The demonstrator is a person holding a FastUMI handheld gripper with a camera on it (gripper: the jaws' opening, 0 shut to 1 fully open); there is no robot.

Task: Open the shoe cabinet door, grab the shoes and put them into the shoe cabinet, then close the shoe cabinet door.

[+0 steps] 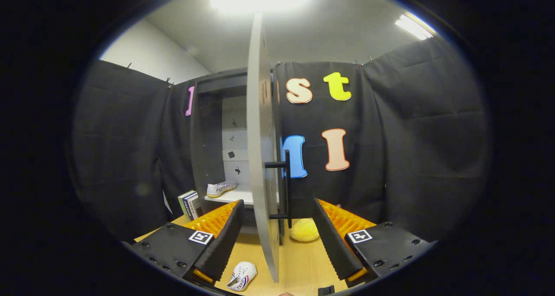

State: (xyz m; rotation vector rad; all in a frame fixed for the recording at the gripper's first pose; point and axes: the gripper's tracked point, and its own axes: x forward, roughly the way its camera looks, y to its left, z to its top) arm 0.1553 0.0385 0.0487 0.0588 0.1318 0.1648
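The jaws (pixel 277 239) stand spread and empty either side of the open cabinet door (pixel 260 157), edge-on between them. One shoe (pixel 221 188) sits on the cabinet shelf (pixel 236 196) beyond; another shoe (pixel 241 275) lies on the bench (pixel 303 265) between the jaws, best approached low and squarely.
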